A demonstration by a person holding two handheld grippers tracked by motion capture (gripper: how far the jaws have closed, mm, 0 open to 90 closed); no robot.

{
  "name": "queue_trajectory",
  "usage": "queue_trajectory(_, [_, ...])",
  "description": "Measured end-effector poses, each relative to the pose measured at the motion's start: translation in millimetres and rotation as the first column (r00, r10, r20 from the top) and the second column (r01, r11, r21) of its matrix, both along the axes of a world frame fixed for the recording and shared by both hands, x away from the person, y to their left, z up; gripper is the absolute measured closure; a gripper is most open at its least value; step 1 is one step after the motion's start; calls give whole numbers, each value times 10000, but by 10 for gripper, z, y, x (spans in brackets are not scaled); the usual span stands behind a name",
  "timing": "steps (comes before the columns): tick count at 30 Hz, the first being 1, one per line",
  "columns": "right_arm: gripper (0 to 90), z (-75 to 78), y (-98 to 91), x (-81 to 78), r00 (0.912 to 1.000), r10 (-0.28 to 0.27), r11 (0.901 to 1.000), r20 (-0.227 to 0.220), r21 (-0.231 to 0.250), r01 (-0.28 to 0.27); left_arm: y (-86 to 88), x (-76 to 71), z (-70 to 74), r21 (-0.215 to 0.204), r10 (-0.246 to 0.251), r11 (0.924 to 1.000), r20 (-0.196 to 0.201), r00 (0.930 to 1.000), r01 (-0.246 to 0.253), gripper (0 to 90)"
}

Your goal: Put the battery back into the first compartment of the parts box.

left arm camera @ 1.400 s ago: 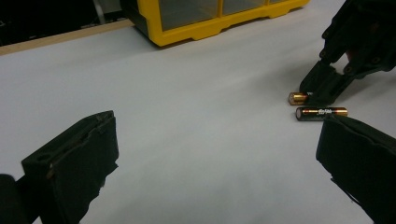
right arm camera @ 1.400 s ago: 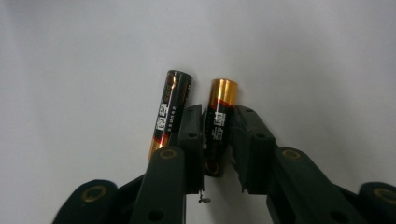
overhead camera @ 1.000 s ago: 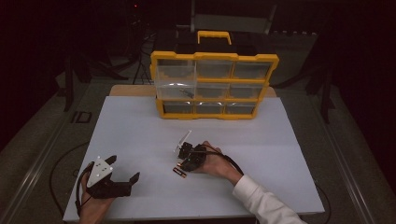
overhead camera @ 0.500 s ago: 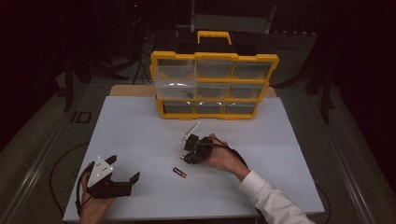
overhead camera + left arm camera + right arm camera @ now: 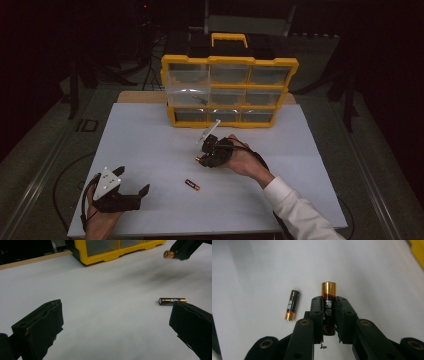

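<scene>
So the right gripper (image 5: pixel 329 308) has its jaws clamped on a battery (image 5: pixel 328 301), one pad on each side of the black middle section. The gold end sticks out past the jaw tips, and the other end sits back between the jaws toward the linkage. In the high view that gripper (image 5: pixel 204 159) is held above the white table (image 5: pixel 150 145), partway between the yellow organizer (image 5: pixel 229 90) and the person's side, with the hand (image 5: pixel 245 159) wrapped around it from behind.

A second battery (image 5: pixel 292 305) lies flat on the table, off to the left of the right jaws in the right gripper view and a bit behind their tips, gold end pointing back toward the gripper. It's not touching anything. In the high view this loose one (image 5: pixel 192 184) sits between the two grippers.

The left gripper (image 5: pixel 117 322) is wide open with nothing between the jaws, just bare table. In the left gripper view the loose battery (image 5: pixel 172 300) lies just beyond the tip of the jaw on the right side of the frame, close to it but apart, lying crosswise. Farther out and up past that same jaw you can see the right gripper's tip with the gold end (image 5: pixel 169 254) of the held battery poking out. The left one (image 5: pixel 120 192) rests low near the table's near edge.
</scene>
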State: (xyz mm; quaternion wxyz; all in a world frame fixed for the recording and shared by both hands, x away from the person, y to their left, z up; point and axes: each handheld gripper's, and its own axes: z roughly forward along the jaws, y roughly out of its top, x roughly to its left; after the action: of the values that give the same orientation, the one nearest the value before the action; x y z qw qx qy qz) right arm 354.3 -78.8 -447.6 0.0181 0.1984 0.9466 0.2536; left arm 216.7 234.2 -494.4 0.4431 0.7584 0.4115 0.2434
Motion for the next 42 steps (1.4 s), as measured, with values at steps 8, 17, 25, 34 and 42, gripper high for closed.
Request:
queue_trajectory(8, [767,275,-161,74,9987,-225,9992,451,348,210,-7,0,2,9,6,10000,-2,10000,-6,0])
queue_trajectory(17, [767,546,-274,132,9956,-449,9978,826,523,407,-15,8,5,8,-35,10000,-79,10000,35,0])
queue_trajectory(25, [767,808,-360,208,9915,-626,9955,1140,785,538,-16,6,10,48,-11,10000,-64,10000,12,0])
queue_trajectory(34, [767,1064,-423,282,9855,-871,9916,1456,1081,717,-9,5,10,85,24,10000,10,10000,-24,0])
queue_trajectory(42, [767,1272,-501,382,9780,-1223,9869,1691,1256,1017,-1,8,4,6,54,10000,-3,10000,-54,0])
